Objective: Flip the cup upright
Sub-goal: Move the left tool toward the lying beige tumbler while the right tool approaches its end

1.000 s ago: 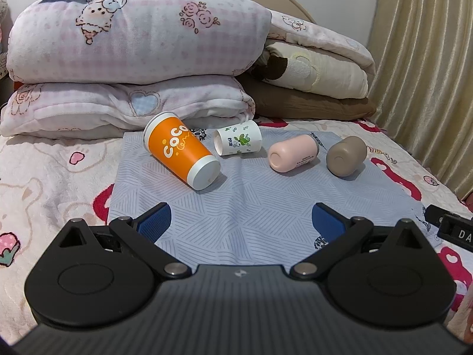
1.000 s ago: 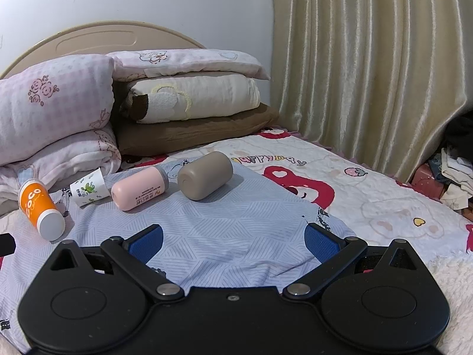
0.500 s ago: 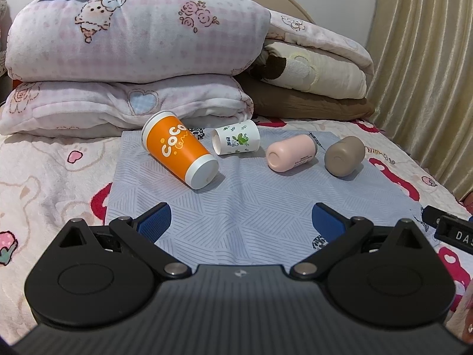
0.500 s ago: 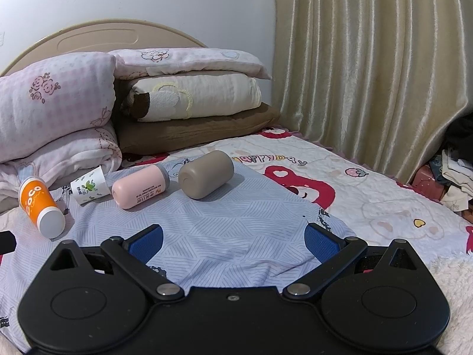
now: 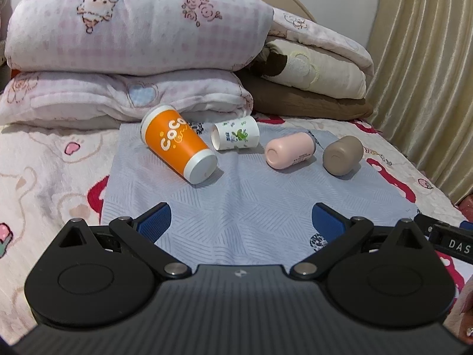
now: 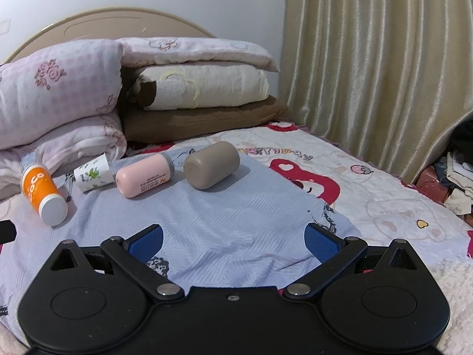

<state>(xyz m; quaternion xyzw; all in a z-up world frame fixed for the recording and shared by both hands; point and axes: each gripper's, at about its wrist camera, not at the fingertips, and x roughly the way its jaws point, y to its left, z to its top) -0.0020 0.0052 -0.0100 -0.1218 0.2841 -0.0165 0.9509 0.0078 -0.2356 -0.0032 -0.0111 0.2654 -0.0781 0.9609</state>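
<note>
Several cups lie on their sides in a row on a grey-blue cloth (image 5: 236,201): an orange "COCO" cup (image 5: 177,146), a small white cup with green print (image 5: 236,136), a pink cup (image 5: 288,151) and a taupe cup (image 5: 342,155). They also show in the right wrist view: the orange cup (image 6: 44,190), the white cup (image 6: 94,174), the pink cup (image 6: 143,174) and the taupe cup (image 6: 211,165). My left gripper (image 5: 241,220) is open and empty, well short of the cups. My right gripper (image 6: 233,239) is open and empty, short of the taupe cup.
Folded quilts and pillows (image 5: 133,44) are stacked right behind the cups against the headboard. A beige curtain (image 6: 369,74) hangs at the right. Part of the other gripper (image 5: 449,241) shows at the left view's right edge. Clothes (image 6: 455,174) lie off the bed's right side.
Both grippers have drifted slightly; the cups sit a touch lower left in the left view and a little nearer in the right view. No cup has moved. Both grippers stay open.
</note>
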